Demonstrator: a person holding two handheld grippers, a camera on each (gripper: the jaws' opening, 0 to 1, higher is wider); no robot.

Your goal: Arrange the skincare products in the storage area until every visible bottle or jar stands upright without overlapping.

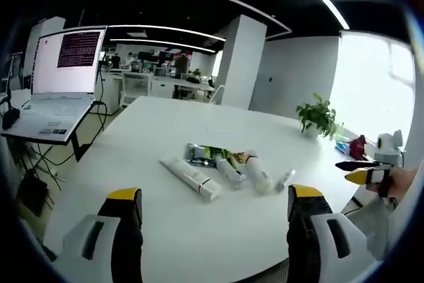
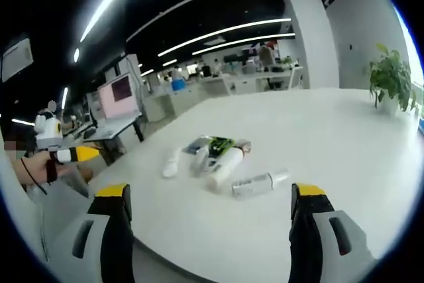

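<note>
Left tool point(image 1: 215, 213) parted — tube point(image 1: 191, 177) label print unreadable.

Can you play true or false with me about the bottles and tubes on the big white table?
1. The skincare products are all standing up. False: they lie on their sides in a loose pile.
2. A potted plant sits on the white table. True.
3. The left gripper is holding a tube. False: its fingers are apart with nothing between them.
4. A laptop with its screen lit stands off to the side of the table. True.
5. The right gripper is open. True.
</note>
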